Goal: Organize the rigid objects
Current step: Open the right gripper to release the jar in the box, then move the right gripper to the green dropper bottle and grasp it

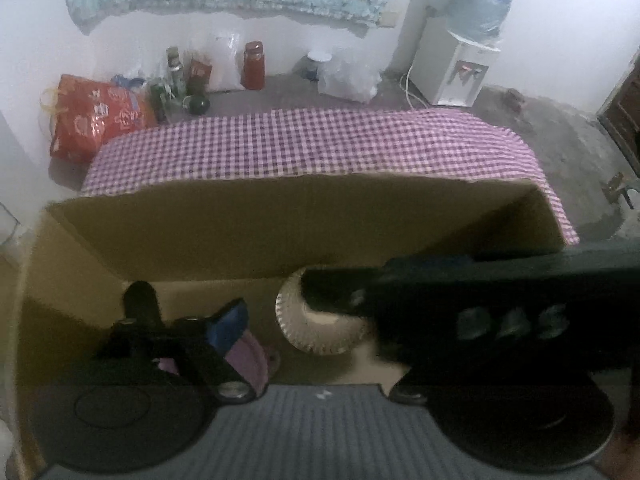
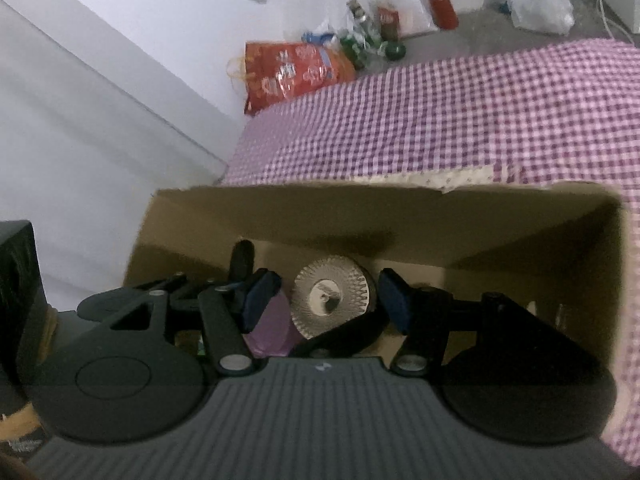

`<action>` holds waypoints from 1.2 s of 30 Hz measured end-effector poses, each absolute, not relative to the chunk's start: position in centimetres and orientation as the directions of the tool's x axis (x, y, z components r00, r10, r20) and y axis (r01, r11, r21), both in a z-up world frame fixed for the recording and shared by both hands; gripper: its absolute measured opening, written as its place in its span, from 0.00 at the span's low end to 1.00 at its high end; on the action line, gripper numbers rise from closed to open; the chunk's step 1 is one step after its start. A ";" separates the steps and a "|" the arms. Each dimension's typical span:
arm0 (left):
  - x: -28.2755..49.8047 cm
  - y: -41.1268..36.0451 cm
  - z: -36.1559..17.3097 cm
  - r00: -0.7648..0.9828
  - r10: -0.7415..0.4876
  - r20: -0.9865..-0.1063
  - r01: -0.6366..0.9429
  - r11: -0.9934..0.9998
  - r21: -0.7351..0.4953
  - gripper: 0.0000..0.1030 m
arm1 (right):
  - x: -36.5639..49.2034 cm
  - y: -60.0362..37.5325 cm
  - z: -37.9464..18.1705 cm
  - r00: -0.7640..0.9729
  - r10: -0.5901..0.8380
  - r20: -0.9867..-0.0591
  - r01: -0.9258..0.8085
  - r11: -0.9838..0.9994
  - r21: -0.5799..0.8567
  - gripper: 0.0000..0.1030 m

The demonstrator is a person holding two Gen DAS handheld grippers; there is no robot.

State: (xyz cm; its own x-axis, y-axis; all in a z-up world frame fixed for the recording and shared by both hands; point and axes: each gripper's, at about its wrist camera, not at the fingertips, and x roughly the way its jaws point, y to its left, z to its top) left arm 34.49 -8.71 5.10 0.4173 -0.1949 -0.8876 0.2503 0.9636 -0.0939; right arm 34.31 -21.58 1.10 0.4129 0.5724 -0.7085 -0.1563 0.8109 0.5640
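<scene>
An open cardboard box (image 1: 240, 232) (image 2: 440, 216) stands on a table with a purple checked cloth. On its floor lie a beige ribbed roll (image 1: 316, 332) (image 2: 330, 302), a purple piece (image 1: 248, 356) (image 2: 268, 332) and a black handle-like piece (image 1: 138, 300) (image 2: 242, 260). My right gripper (image 2: 330, 296) reaches into the box, its blue pads (image 2: 260, 300) close against the roll's two sides. My left gripper (image 1: 316, 320) is also inside the box and stands wide. Its left pad (image 1: 228, 324) is clear of the roll. Its other finger is hidden behind the right gripper's black housing (image 1: 500, 320).
Beyond the box the checked cloth (image 1: 300, 144) runs to the table's far edge. On the floor by the wall are a red bag (image 1: 96, 116), several bottles, a red jar (image 1: 253, 65) and a plastic bag. A water dispenser (image 1: 456, 72) stands at the far right.
</scene>
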 end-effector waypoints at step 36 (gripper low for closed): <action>4.6 4.6 2.8 0.649 -0.261 -0.715 0.242 0.961 -0.132 0.61 | 9.1 -9.3 2.1 0.537 0.526 -0.660 -0.510 0.825 0.243 0.57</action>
State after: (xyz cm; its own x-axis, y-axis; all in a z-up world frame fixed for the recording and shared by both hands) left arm 4.61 4.61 2.82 0.6487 -0.2610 -0.7149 0.2416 0.9614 -0.1317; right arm 9.13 -9.32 2.14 0.5368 0.5261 -0.6596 -0.5103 0.8250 0.2428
